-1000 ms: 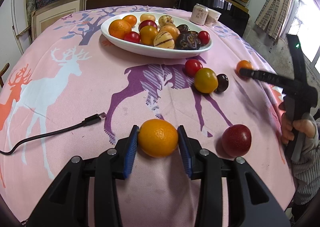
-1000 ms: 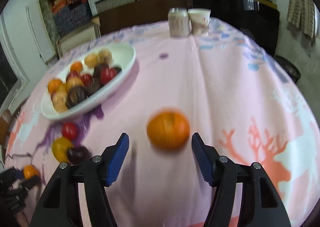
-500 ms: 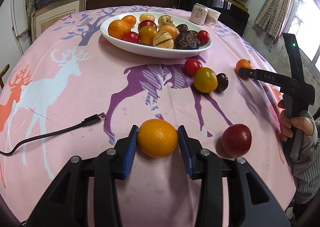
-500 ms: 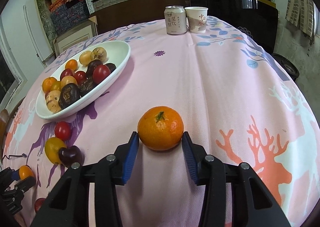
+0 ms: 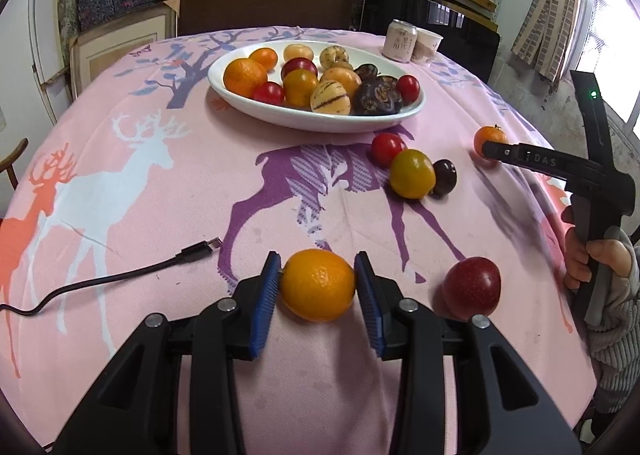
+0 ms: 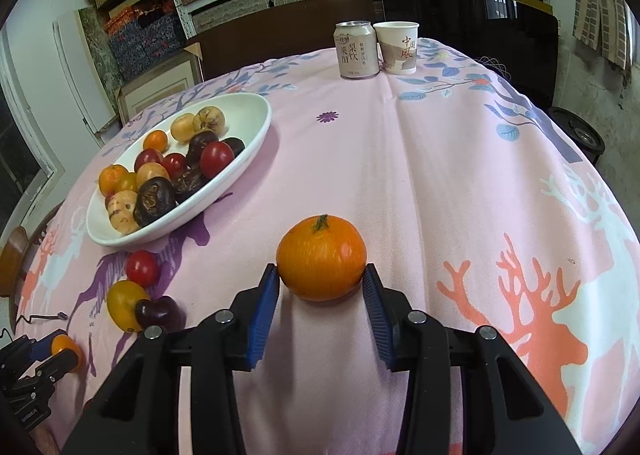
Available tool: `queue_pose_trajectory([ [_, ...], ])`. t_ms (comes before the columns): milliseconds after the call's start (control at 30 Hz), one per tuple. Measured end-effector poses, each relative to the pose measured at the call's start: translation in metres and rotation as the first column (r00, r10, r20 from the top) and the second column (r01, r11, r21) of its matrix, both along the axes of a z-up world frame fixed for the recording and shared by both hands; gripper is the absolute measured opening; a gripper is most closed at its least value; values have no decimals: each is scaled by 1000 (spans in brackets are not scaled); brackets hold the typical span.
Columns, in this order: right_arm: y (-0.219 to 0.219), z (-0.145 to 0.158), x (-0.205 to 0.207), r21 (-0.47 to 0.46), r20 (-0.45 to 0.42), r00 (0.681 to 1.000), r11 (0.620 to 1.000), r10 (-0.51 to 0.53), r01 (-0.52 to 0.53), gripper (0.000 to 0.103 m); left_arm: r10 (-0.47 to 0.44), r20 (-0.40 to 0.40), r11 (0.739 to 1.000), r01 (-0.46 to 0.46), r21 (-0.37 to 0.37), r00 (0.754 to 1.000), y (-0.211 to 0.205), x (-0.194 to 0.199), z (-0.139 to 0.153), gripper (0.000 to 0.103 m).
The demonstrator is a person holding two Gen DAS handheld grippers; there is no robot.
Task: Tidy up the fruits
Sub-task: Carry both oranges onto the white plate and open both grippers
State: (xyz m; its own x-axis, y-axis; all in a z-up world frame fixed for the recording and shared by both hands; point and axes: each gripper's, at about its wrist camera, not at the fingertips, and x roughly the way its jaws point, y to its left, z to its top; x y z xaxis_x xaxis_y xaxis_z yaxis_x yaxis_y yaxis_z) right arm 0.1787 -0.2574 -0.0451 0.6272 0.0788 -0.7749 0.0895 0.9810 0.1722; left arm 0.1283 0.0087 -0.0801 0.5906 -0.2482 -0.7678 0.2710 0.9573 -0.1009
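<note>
Two loose citrus fruits are being gripped at once, one per hand, in what is judged to be the pick-up step of gathering the scattered fruit into the white oval dish (image 5: pixel 320 123). The left gripper (image 5: pixel 316 287) is being held shut on an orange (image 5: pixel 318 285), which is seated between the blue fingers (image 5: pixel 264 307) with both pads touching its sides while it rests on the pink deer-print cloth of the bench (image 5: pixel 160 215). The right gripper (image 6: pixel 322 283) has just been closing on a stemmed mandarin (image 6: pixel 321 257), and its fingertips are now being pressed against the fruit's lower flanks, the fruit sitting at the very tips rather than deep between them. Next, both fruits are likely to be lifted and carried to the dish, where free space is being left mainly at the far end (image 6: pixel 248 111); the shallow hold on the mandarin is calling for a steady lift. A red plum (image 5: pixel 472 287), a cherry tomato (image 5: pixel 386 149), a yellow tomato (image 5: pixel 412 173) and a dark fruit (image 5: pixel 445 176) are still lying outside the dish.
</note>
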Motion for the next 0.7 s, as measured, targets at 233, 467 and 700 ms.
queue_pose_trajectory([
  [233, 1, 4, -4, 8, 23, 1000, 1000, 2, -2, 42, 44, 68, 999, -46, 27, 997, 5, -4, 8, 37],
  [467, 10, 3, -1, -57, 26, 999, 998, 21, -20, 43, 81, 130, 993, -91, 76, 988, 6, -7, 14, 37],
  [700, 11, -1, 7, -34, -1, 999, 999, 35, -35, 43, 83, 138, 992, -95, 86, 987, 5, -7, 15, 37],
])
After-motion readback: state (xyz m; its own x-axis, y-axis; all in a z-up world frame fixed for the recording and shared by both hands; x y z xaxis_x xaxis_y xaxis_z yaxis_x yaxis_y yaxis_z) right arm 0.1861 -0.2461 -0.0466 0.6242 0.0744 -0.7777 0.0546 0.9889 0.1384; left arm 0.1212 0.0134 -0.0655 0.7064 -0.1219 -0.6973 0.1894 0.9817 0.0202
